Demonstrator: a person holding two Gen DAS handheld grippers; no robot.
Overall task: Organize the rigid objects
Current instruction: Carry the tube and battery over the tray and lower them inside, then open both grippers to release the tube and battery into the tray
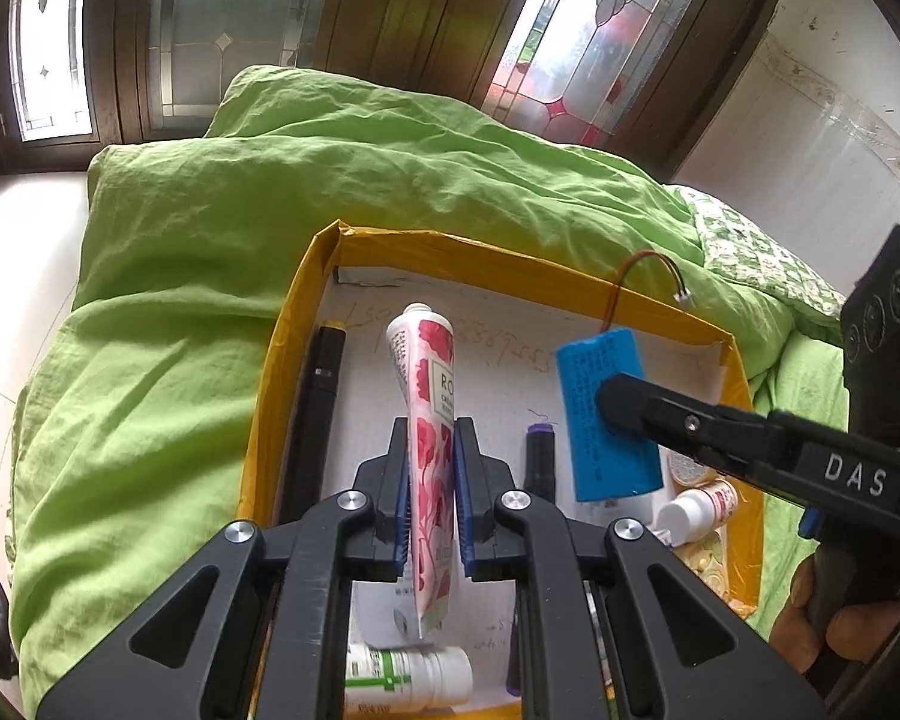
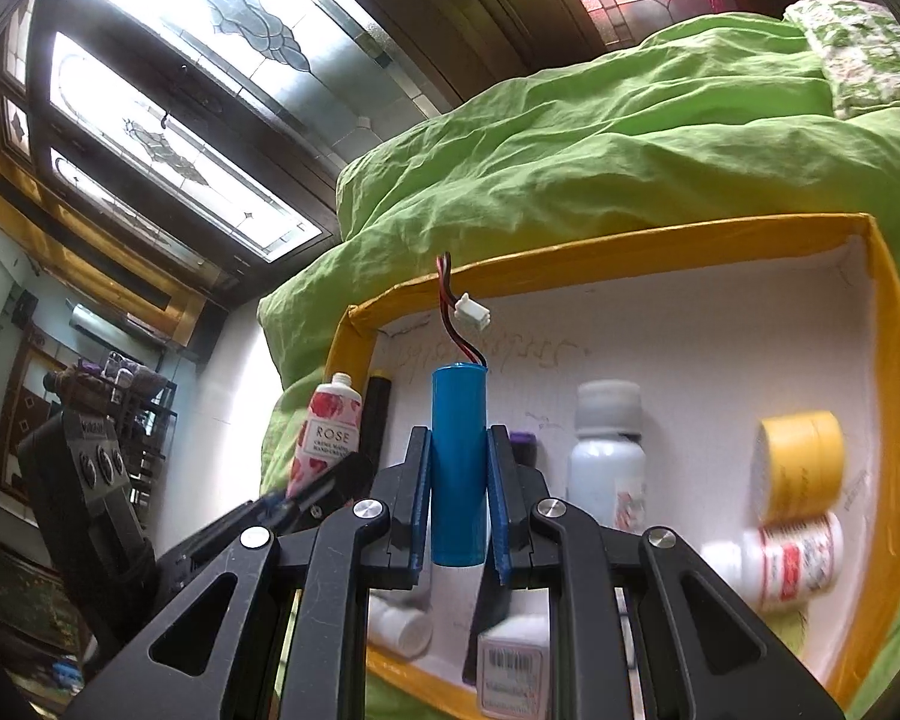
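Note:
My left gripper (image 1: 431, 438) is shut on a pink rose hand cream tube (image 1: 427, 396), held cap away from me above the yellow-rimmed box (image 1: 306, 312). My right gripper (image 2: 458, 450) is shut on a blue battery pack (image 2: 459, 456) with a red-black lead and white plug (image 2: 473, 312), also over the box (image 2: 894, 324). From the left wrist view the battery pack (image 1: 606, 414) hangs at the right, clamped by the right gripper's black finger (image 1: 624, 405). The tube (image 2: 327, 432) shows at left in the right wrist view.
Inside the box lie a black pen (image 1: 318, 408), a purple-capped marker (image 1: 540, 450), white bottles (image 2: 606, 456), a yellow jar (image 2: 801, 456), a red-labelled bottle (image 2: 792, 558) and a green-labelled bottle (image 1: 408, 675). Green bedding (image 1: 270, 192) surrounds the box. Stained-glass windows stand behind.

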